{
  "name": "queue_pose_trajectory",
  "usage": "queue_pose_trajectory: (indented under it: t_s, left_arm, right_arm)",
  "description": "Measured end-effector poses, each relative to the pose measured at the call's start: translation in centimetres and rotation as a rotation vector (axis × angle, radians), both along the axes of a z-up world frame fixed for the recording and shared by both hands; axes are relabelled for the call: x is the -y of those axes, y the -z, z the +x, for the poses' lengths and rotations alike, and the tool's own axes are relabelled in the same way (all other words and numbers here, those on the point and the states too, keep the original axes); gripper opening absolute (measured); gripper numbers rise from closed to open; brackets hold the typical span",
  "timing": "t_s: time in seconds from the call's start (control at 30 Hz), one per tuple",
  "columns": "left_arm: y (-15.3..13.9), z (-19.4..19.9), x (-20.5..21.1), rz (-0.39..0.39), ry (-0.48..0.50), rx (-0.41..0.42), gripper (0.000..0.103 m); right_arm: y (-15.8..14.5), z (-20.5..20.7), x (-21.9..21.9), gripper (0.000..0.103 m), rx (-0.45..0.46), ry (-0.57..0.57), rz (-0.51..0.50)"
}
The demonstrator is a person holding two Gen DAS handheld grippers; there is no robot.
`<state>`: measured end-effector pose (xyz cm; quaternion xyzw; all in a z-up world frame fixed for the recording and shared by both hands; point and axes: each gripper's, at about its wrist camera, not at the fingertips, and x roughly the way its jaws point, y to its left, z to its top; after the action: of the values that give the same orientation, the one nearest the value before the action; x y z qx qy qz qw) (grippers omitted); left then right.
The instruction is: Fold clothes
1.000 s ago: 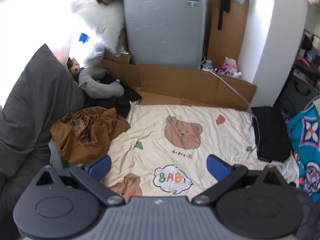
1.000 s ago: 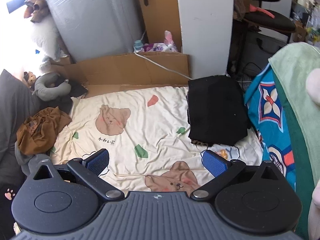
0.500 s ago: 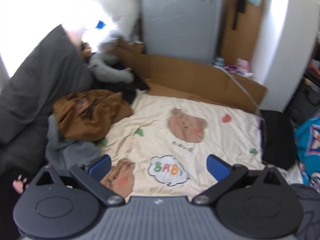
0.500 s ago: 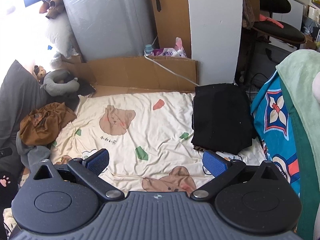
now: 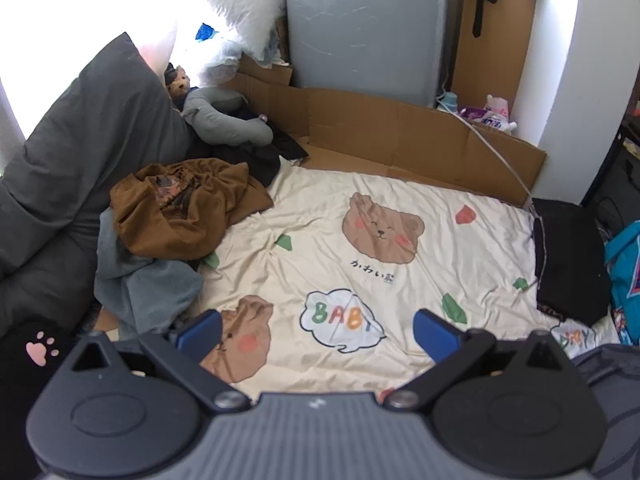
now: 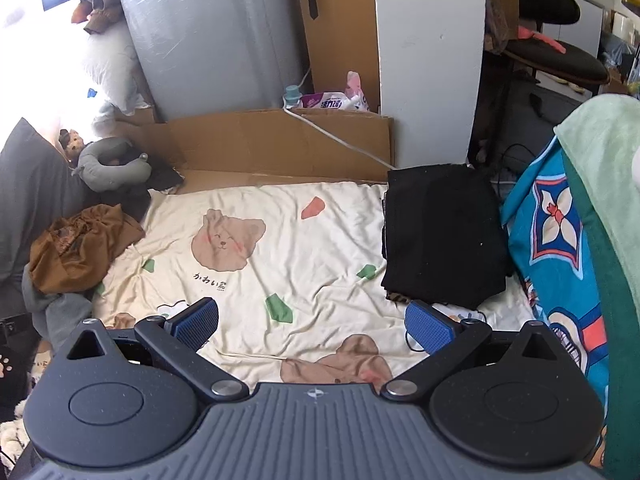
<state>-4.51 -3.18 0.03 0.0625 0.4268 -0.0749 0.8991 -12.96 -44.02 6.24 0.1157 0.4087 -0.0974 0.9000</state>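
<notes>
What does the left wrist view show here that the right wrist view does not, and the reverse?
Only the left wrist view shows the BABY cloud print on the blanket, and the open left tool holding nothing.

Only the right wrist view shows the light green towel at the right edge, the black chair behind the white pillar, and the open, empty right tool.

Both show the brown garment crumpled on the grey garment, the folded black garment, the bear-print blanket and the cardboard.

Blown-out daylight upper left; fisheye-bent edges.
</notes>
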Motion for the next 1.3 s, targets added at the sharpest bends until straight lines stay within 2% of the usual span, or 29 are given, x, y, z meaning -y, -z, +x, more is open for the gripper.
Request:
queue_pose_trajectory:
  t_s: [0.43,0.7,0.87,1.3]
  left_arm:
    - [0.5,0.0,1.8,0.008,0.028,-0.02,0.103]
    - [0.0,0.0,3.1,0.01,0.055,-0.002,0.103]
    - [-0.4,-0.1,3.7,0.001,0.066,0.001,0.103]
    - [-0.9,-0.2,4.0,-0.005,0.063,0.007,0.103]
  right_arm:
    - [0.4,0.3,-0.8,0.103,-0.03,-0.034,0.024]
    - [0.4,0.4,-1.1,0.103,-0.034,-0.044,0.015]
    - [0.4,0.3,-0.8,0.103,-0.023,-0.041,0.051]
    - [0.1,0.4,-1.0,0.103,0.0,-0.08,0.071]
